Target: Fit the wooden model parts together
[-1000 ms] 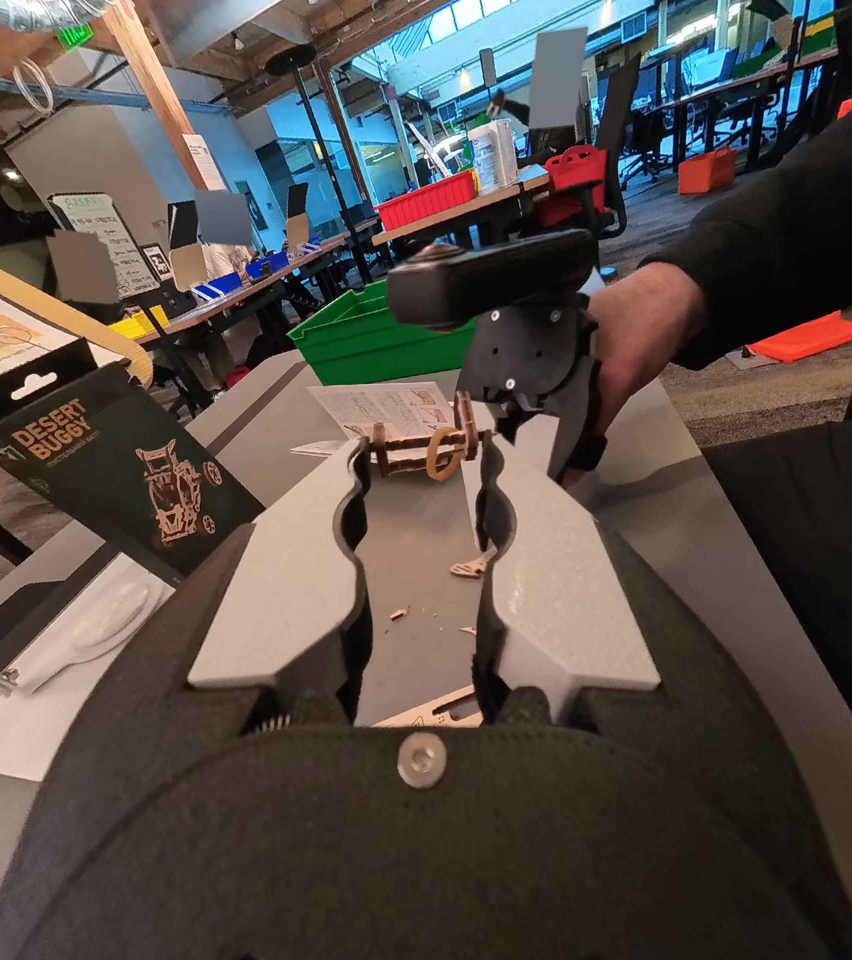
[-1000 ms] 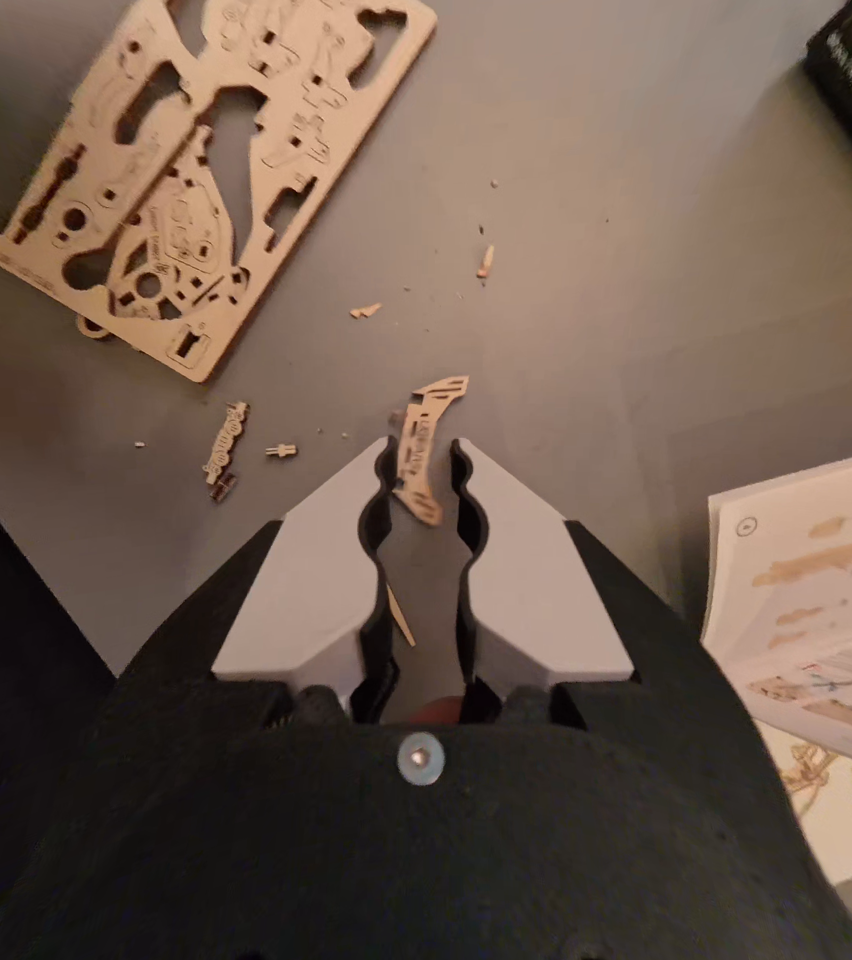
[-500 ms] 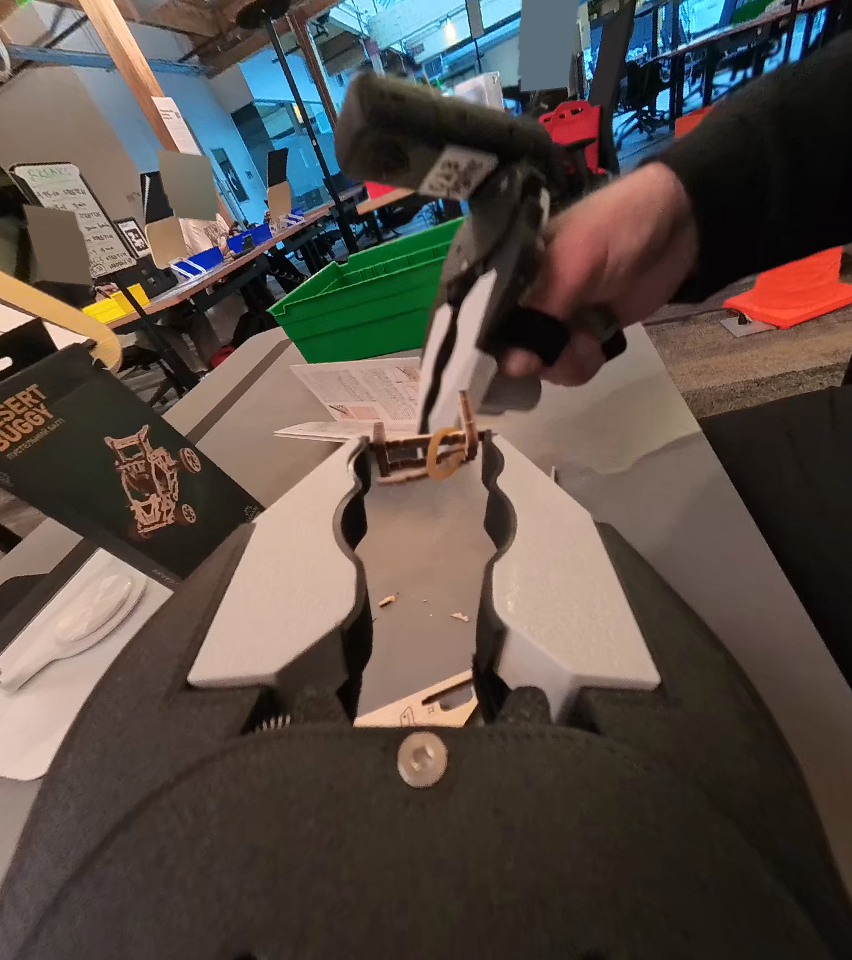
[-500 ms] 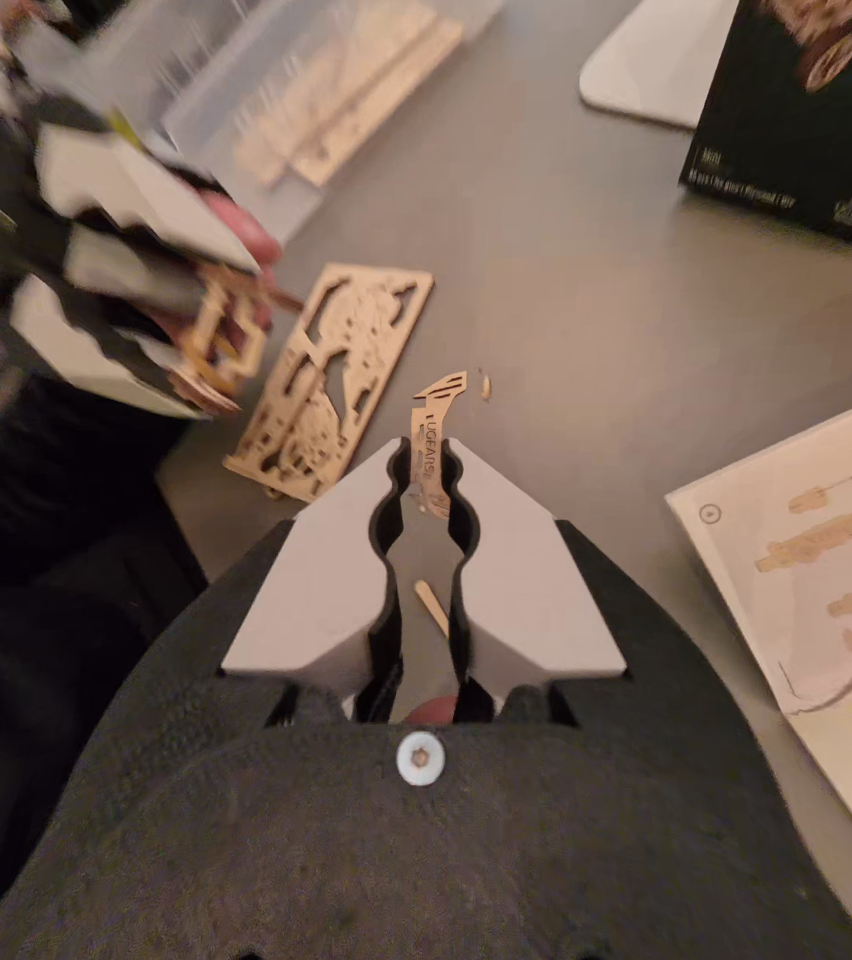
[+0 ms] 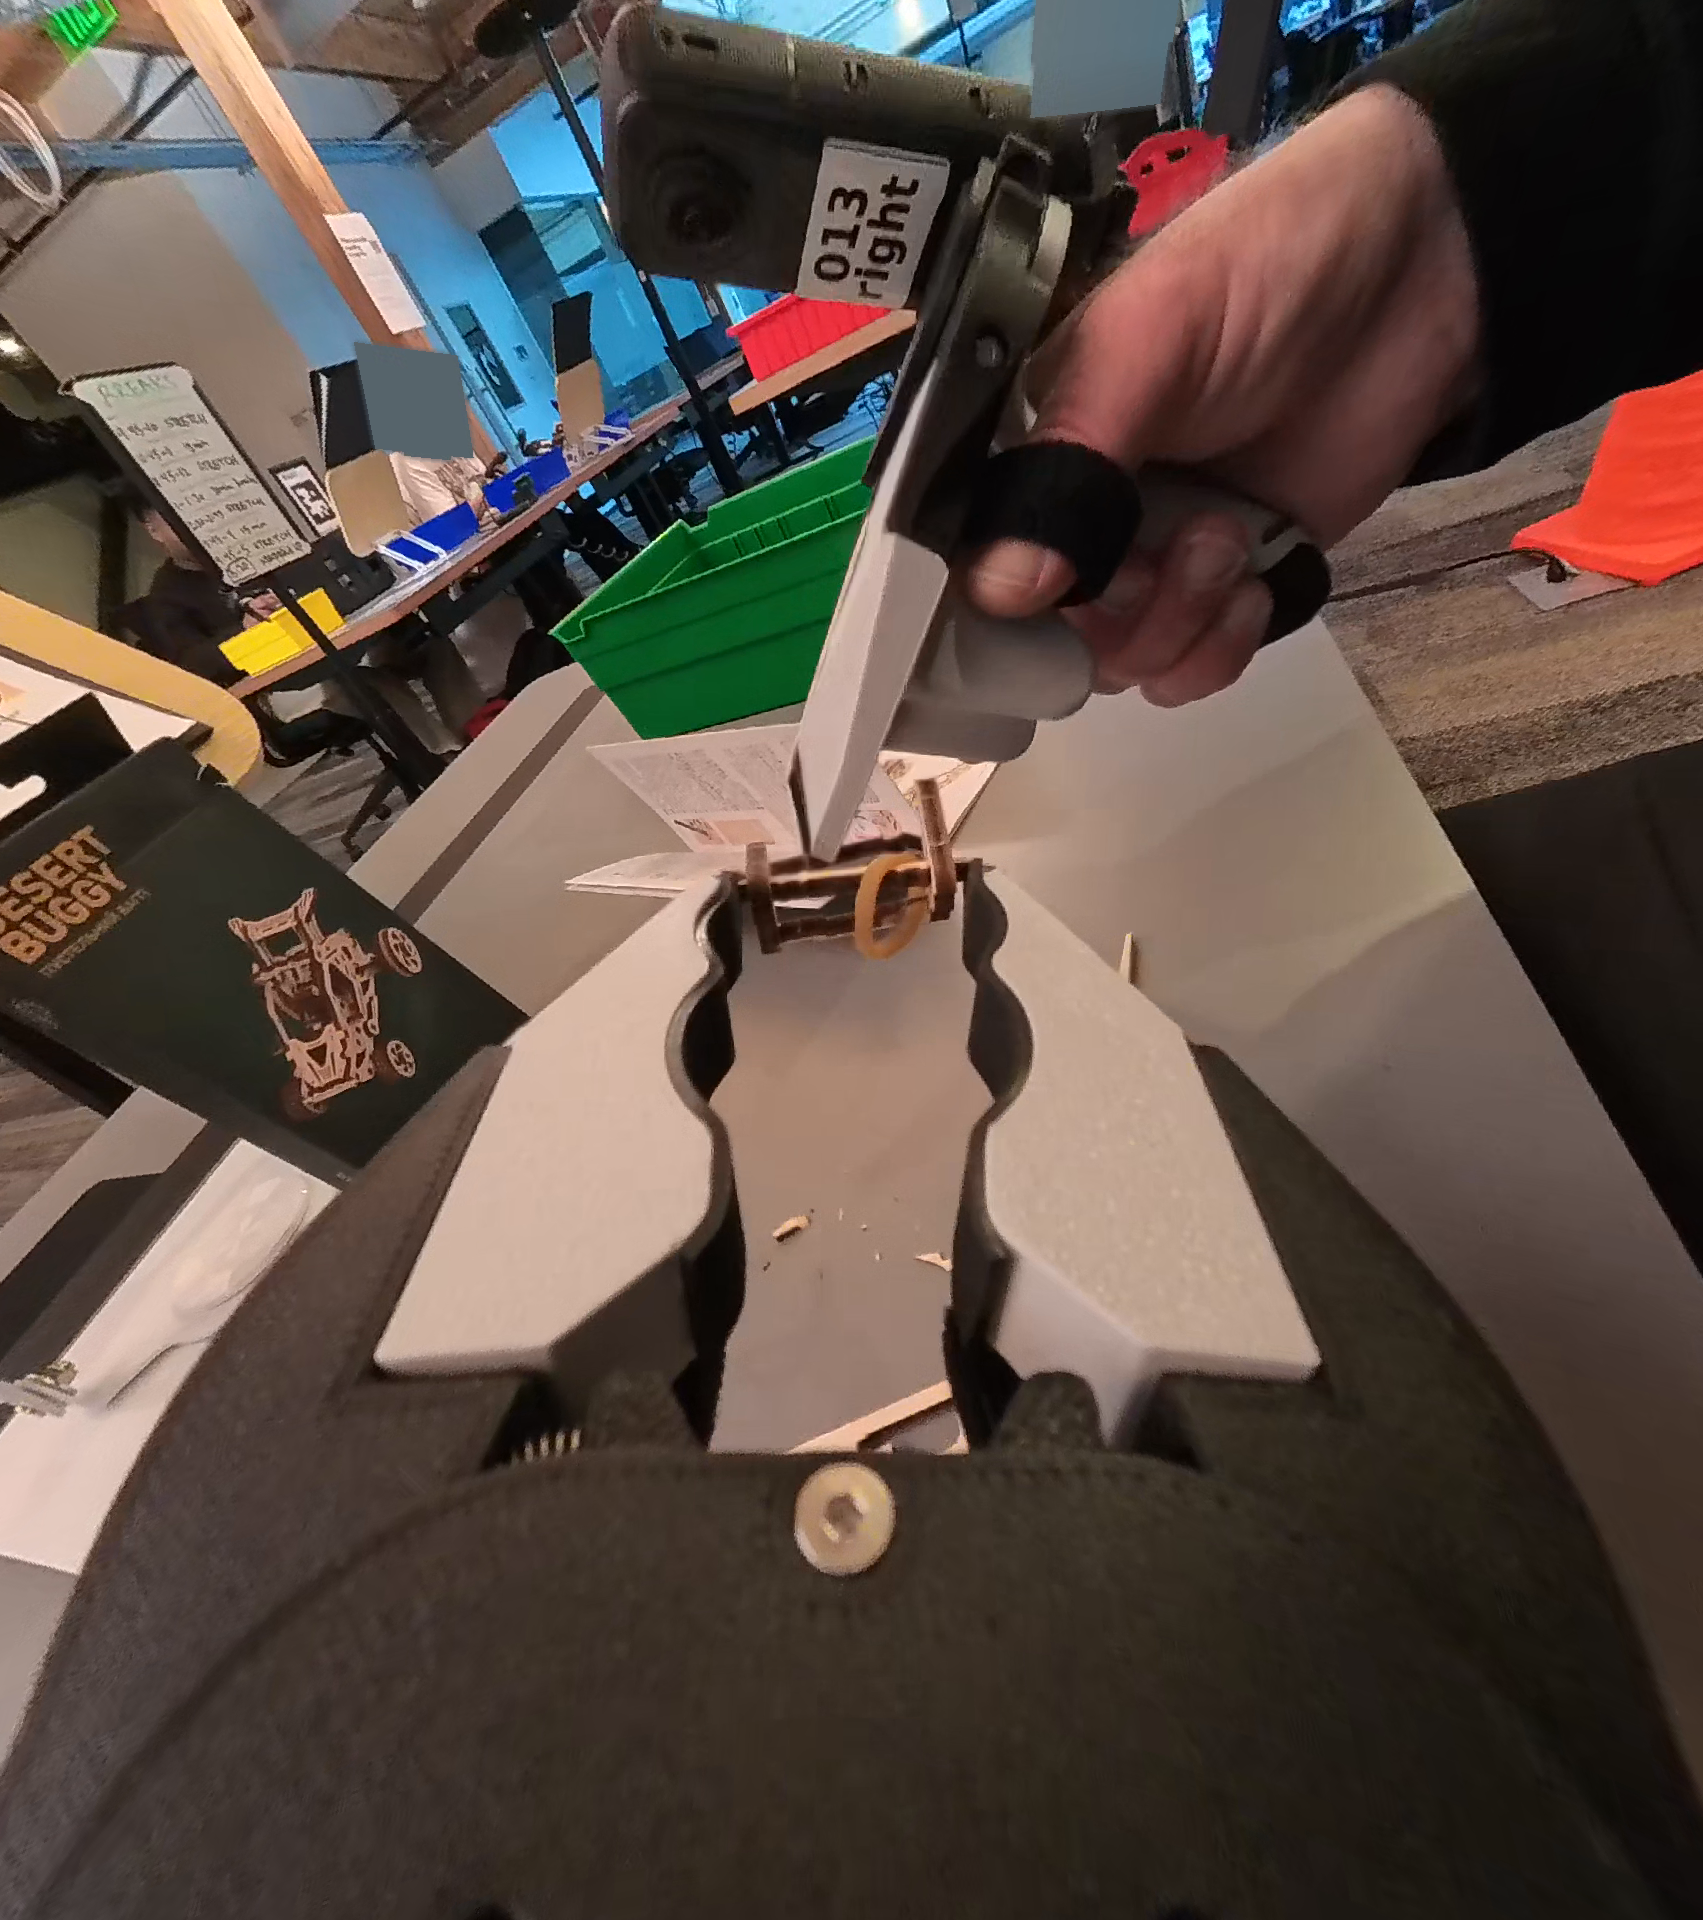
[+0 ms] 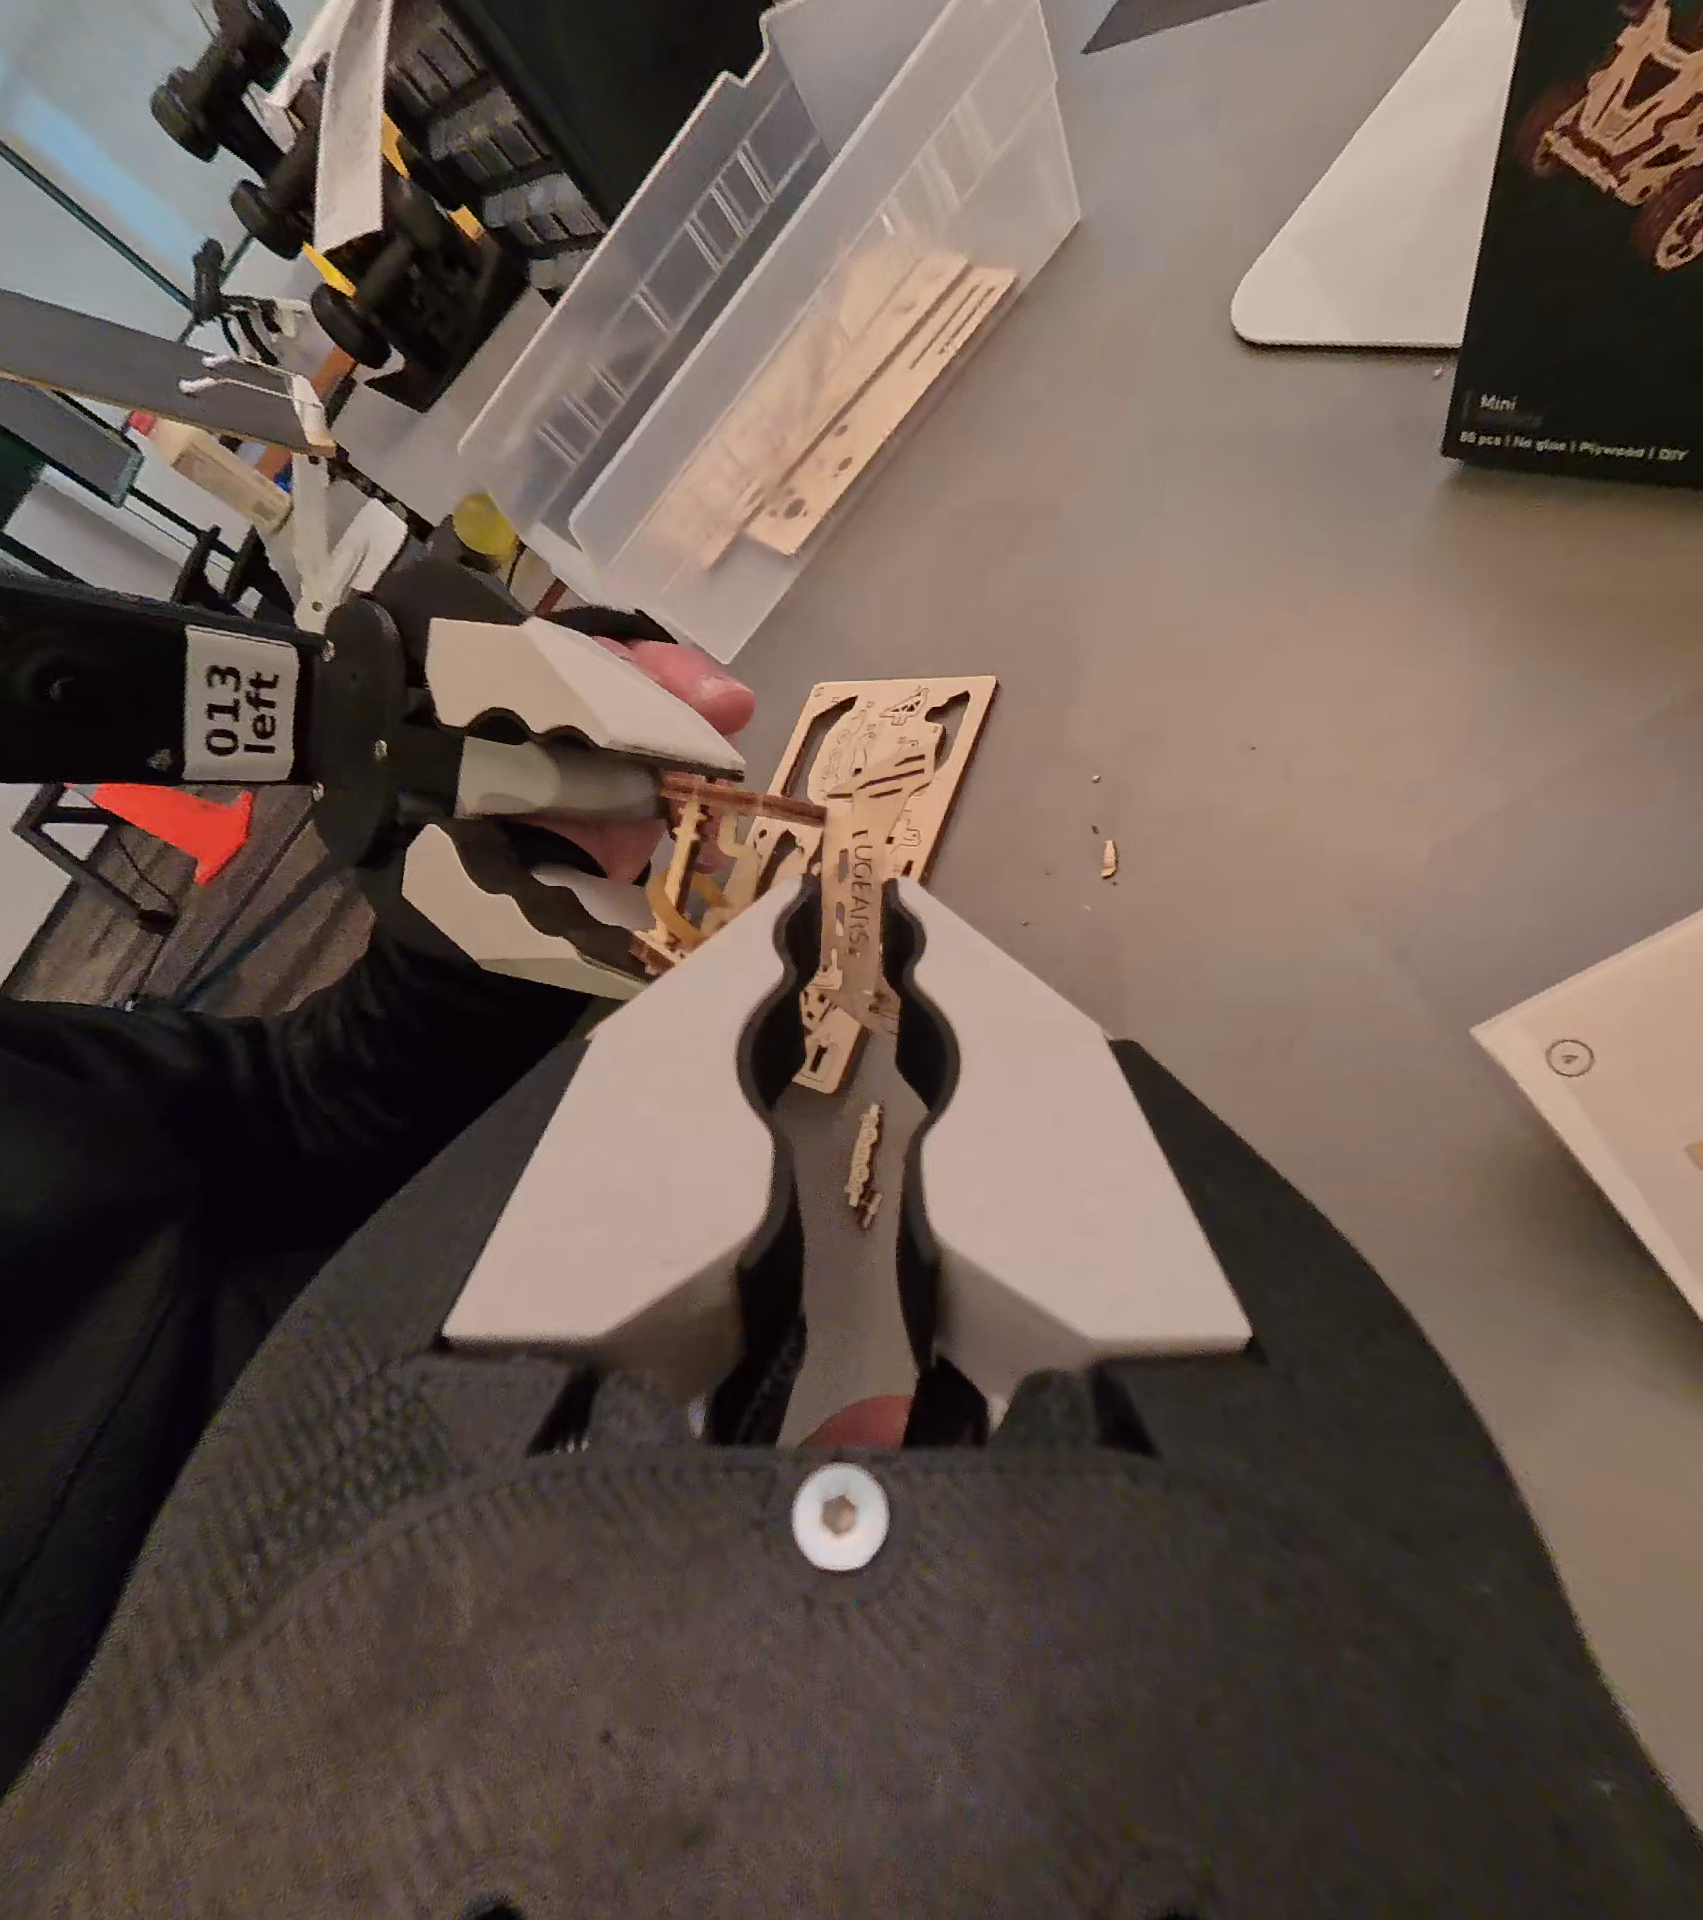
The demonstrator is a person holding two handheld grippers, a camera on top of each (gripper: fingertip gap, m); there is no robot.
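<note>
Left wrist view, right gripper [image 5: 819,831] angled steeply down, jaws over wooden frame [image 5: 847,899]

Fingers: the left gripper [image 5: 847,904] and the right gripper [image 6: 847,894] each have two pale grey wedge fingers with wavy black inner pads.
Body: black textured housing, one silver hex screw at centre.
Markings: a white label with black writing on each camera block.
Spring: a small coil, apparently, beside the left finger's base.
Sleeves: dark, long.
Hand [image 5: 1242,343]: black straps over two fingers.
</note>
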